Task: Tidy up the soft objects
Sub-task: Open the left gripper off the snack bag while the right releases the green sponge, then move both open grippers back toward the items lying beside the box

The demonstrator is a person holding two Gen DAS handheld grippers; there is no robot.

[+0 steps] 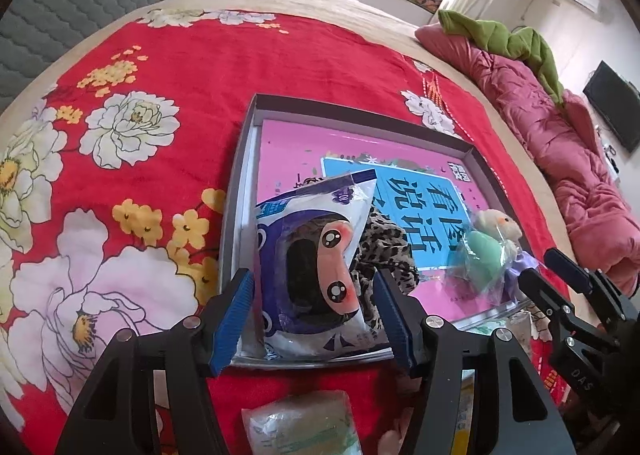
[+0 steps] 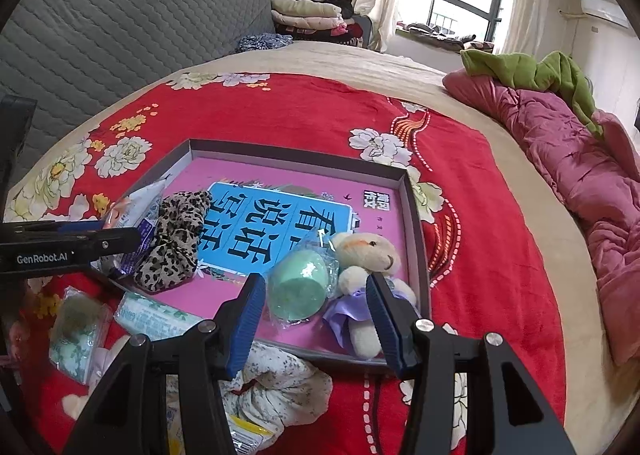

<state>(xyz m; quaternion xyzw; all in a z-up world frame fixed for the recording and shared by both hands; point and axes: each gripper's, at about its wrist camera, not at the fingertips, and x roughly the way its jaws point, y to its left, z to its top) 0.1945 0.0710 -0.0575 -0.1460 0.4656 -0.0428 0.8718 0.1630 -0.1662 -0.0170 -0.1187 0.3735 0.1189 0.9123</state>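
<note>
- Left wrist view: left gripper (image 1: 316,311) jaws spread wide, straddling a plastic packet (image 1: 316,275) printed with a purple-and-pink cartoon face. Pads stand just clear of its edges, no grip. Packet lies at the tray's near-left corner, lower centre of frame.
- Only this view shows that face print; the right wrist view catches just the packet's crinkled edge at mid left.
- Right wrist view: right gripper (image 2: 316,319) jaws open, nothing clamped. Between the fingers, in the tray's near-right corner: a mint-green rounded sponge (image 2: 298,291) in clear film, touching a cream plush bear (image 2: 366,259) with a lilac satin bow.
- Leopard-print scrunchie (image 2: 176,239), gathered fabric, sits left of centre in the tray, beside the packet.
- Tray (image 2: 296,149): shallow grey cardboard, pink and blue printed sheet inside, on a red floral bedspread (image 1: 248,67).
- Only the right view shows items outside the tray, lower left: speckled white cloth bundle (image 2: 280,387) and a green-white tissue pack (image 2: 156,315).
</note>
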